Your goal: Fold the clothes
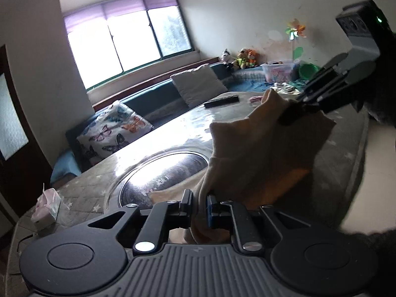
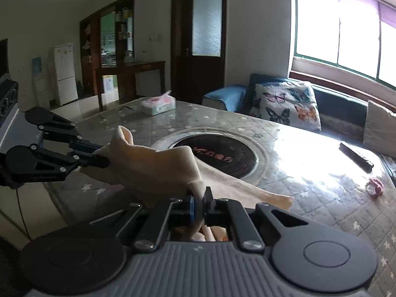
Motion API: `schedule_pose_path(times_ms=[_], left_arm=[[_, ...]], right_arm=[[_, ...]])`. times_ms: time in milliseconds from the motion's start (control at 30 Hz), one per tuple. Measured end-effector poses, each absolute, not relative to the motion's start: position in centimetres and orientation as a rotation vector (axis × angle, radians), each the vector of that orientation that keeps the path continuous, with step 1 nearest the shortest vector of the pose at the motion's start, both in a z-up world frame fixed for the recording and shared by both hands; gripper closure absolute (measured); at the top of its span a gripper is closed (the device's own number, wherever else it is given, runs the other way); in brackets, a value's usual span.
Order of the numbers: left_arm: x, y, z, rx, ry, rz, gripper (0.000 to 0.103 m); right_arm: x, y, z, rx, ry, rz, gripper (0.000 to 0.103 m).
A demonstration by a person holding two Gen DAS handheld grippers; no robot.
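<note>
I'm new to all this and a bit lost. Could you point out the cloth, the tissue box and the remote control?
beige cloth (image 2: 158, 165): right wrist view, on its lifted middle.
tissue box (image 2: 158, 105): right wrist view, on its top.
remote control (image 2: 356, 157): right wrist view, mid-body.

The cloth (image 2: 158, 165) is a plain cream-beige, no print at all. The table cover (image 2: 321, 212) is grey quilted stuff with little white stars. One cushion (image 2: 287, 105) is white with butterflies in orange, pink and dark blue, sitting on a teal-blue sofa (image 1: 158, 91). Purple blinds (image 1: 118, 10) hang over a green-framed window. The grippers' fingers (image 2: 190, 205) are black with blue pads.
</note>
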State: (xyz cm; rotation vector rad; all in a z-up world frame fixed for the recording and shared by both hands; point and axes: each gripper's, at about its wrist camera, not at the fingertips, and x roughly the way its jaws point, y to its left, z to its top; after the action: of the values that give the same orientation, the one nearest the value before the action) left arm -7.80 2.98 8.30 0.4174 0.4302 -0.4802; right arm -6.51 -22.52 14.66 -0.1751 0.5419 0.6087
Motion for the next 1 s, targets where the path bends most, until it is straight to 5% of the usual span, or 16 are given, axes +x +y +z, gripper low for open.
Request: schedule_pose_path(times_ms=[300,467,600,633,700,1000], left_arm=[[5.0,2.1,5.1,0.382,0.583,-0.447,0.090],[9.3,1.8,2.3,0.323,0.658,-0.378,0.078],[10.2,2.6,1.6,0.275,0.664,-0.327,0.053],[10.1,2.9,1.7,0.266,0.662,-0.315,0.052],[10.2,3.3,1.8,0.247,0.662,-0.304,0.049],[7.8,5.2,3.6,0.156,0.620,-0.289,0.047]], right_arm=[[5.0,-22.0,11.9,-0.144,0.661,0.541,0.097],[10.3,-21.7,8.0,-0.072,0.744,0.480,0.096],[11.8,-22.3,5.9,-0.017,0.762,0.451,0.081],[11.9,-22.5,5.8,-0.009,0.758,0.444,0.067],[12.0,-23.3,6.0,0.010,0.740,0.421,0.057],[9.5,-27.7,8.8,0.105,0.659,0.341,0.052]])
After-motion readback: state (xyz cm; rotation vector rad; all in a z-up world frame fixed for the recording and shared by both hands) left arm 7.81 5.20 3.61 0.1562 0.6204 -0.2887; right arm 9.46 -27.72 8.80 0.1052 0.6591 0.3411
